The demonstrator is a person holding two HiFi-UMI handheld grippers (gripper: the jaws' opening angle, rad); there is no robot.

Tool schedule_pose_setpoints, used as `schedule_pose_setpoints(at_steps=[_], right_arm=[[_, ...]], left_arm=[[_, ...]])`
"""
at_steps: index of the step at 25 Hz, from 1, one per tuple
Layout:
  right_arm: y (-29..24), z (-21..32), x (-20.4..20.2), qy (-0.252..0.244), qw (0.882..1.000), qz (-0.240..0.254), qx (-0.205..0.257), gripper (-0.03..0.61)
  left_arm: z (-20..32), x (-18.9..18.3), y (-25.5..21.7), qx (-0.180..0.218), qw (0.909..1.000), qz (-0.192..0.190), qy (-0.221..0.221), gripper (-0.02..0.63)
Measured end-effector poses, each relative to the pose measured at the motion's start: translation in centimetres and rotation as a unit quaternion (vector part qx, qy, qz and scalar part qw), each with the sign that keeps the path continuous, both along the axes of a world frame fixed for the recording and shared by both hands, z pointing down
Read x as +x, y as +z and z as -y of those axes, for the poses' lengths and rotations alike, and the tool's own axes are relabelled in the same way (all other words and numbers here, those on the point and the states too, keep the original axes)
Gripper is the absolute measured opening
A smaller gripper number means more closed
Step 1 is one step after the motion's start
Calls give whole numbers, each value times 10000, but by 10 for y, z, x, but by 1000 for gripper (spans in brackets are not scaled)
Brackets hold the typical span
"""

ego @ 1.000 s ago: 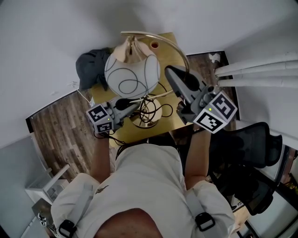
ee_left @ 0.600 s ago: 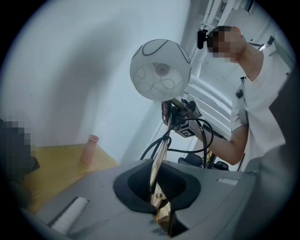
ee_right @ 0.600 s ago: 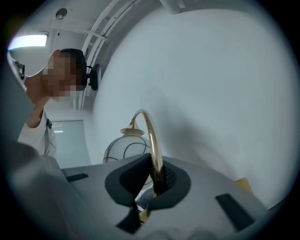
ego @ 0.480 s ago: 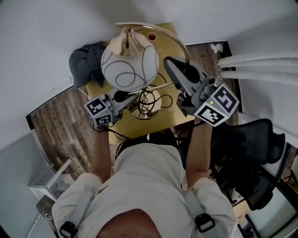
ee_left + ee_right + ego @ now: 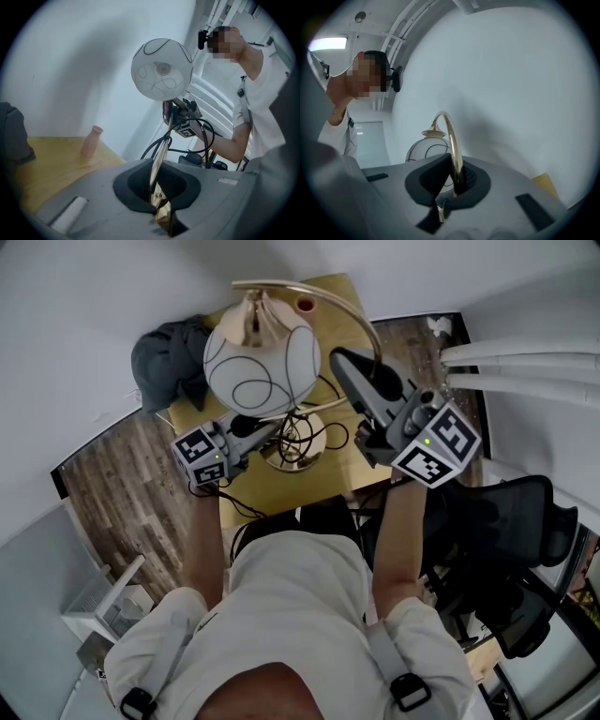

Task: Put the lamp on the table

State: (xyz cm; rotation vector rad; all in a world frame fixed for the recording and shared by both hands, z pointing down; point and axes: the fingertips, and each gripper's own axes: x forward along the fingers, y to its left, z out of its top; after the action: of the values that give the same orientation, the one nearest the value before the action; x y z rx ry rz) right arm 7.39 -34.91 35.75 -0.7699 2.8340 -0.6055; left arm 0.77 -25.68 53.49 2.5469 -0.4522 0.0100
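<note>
The yellow table (image 5: 330,322) sits below me in a corner of white walls, with a black chair (image 5: 506,512) off to my right. A dark cloth (image 5: 169,362) lies heaped at the table's far left edge.

I hold the lamp (image 5: 260,371) over the table with both grippers. Its white shade (image 5: 161,69), lined with black loops, hangs from a curved brass arm (image 5: 361,324) that rises from the round base (image 5: 298,451). The base is over the middle of the tabletop, but I cannot tell whether it touches yet.

My right gripper (image 5: 454,180) is clamped high on the arm, the brass tube pinched between its pads. My left gripper (image 5: 159,199) is closed lower down on the thin brass stem near the base. Both point roughly level.

A black cord (image 5: 333,437) loops around the base, and a small pink vase (image 5: 91,140) stands upright at the table's far side, well clear of the lamp.
</note>
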Motion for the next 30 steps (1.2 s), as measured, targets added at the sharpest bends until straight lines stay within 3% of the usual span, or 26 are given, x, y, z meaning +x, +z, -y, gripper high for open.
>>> schedule_pose_setpoints(at_steps=[30], right_arm=[[79,4,21,271,9993,75,-262,2]], left_arm=[[9,14,82,-212,9993,161,257,28]])
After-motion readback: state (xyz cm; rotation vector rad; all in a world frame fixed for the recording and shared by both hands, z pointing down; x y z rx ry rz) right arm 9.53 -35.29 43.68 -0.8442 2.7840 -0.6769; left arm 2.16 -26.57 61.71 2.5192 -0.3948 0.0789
